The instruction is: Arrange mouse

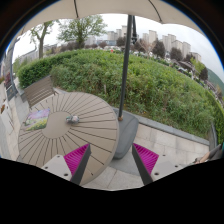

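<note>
A small grey mouse (72, 119) lies near the middle of a round wooden slatted table (85, 135), well beyond my fingers and to the left. A pale flat mat (37, 123) with something dark on it lies on the table's left side, apart from the mouse. My gripper (111, 163) is open and empty, held above the paved floor at the table's near edge. Its left finger (77, 158) overlaps the table's near rim and its right finger (146, 158) is over the paving.
A dark umbrella pole (125, 70) rises from a grey base (122, 135) just right of the table. A wooden bench (38, 92) stands behind the table. A tall green hedge (150, 80) borders the patio, with buildings beyond.
</note>
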{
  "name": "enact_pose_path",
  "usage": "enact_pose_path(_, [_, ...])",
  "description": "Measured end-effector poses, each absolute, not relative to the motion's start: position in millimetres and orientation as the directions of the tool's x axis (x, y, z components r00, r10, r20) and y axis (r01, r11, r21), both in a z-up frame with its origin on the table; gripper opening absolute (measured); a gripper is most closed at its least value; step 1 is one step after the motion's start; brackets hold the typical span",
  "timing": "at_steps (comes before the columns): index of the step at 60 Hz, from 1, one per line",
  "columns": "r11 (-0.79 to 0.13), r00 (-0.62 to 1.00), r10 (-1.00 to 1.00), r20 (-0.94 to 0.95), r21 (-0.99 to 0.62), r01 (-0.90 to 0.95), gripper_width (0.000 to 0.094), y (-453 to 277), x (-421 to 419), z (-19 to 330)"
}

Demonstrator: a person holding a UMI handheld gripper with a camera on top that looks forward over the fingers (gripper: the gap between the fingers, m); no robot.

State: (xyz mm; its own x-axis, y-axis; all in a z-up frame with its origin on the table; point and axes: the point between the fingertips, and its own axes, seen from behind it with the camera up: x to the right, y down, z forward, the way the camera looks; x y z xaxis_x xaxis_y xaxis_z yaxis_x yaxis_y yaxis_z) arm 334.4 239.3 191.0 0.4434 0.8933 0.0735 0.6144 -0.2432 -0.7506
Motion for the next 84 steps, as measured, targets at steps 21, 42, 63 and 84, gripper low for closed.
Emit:
enact_pose_path(21, [-0.155, 0.325, 0.942, 0.088, -0.744, 0.65, 0.0852, 205.5, 300.5, 173.4])
enact_pose_path(42, [-0.017, 0.137, 0.986, 0.089, -0.779, 0.626, 0.0853, 147.4, 238.5, 149.0])
enact_pose_path(63, [-0.012, 0.122, 0.99, 0.064, -0.842, 0.54, 0.0853, 145.5, 148.3, 91.6])
enact_pose_path(84, [-0.047, 0.149, 0.988, 0.042, -0.836, 0.547, 0.0854, 153.2, 58.0, 16.3])
